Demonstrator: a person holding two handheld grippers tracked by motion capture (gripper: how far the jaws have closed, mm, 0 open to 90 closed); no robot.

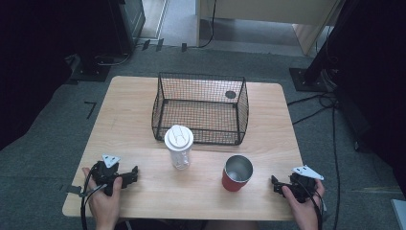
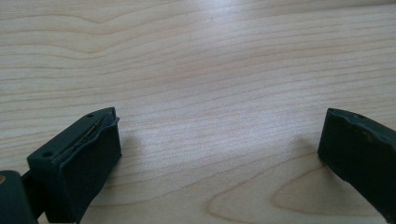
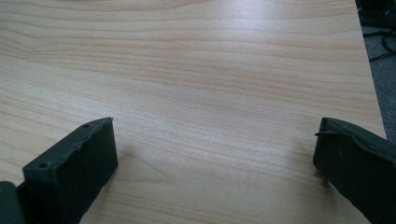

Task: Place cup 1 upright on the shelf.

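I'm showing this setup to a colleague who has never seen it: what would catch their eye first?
Probably the black wire basket standing at the middle of the wooden table, toward its far edge. Just in front of it stand a clear bottle with a white lid and, to its right, a red cup with a shiny metal inside. The left gripper and right gripper rest near the front corners, jaws open, with nothing between them.
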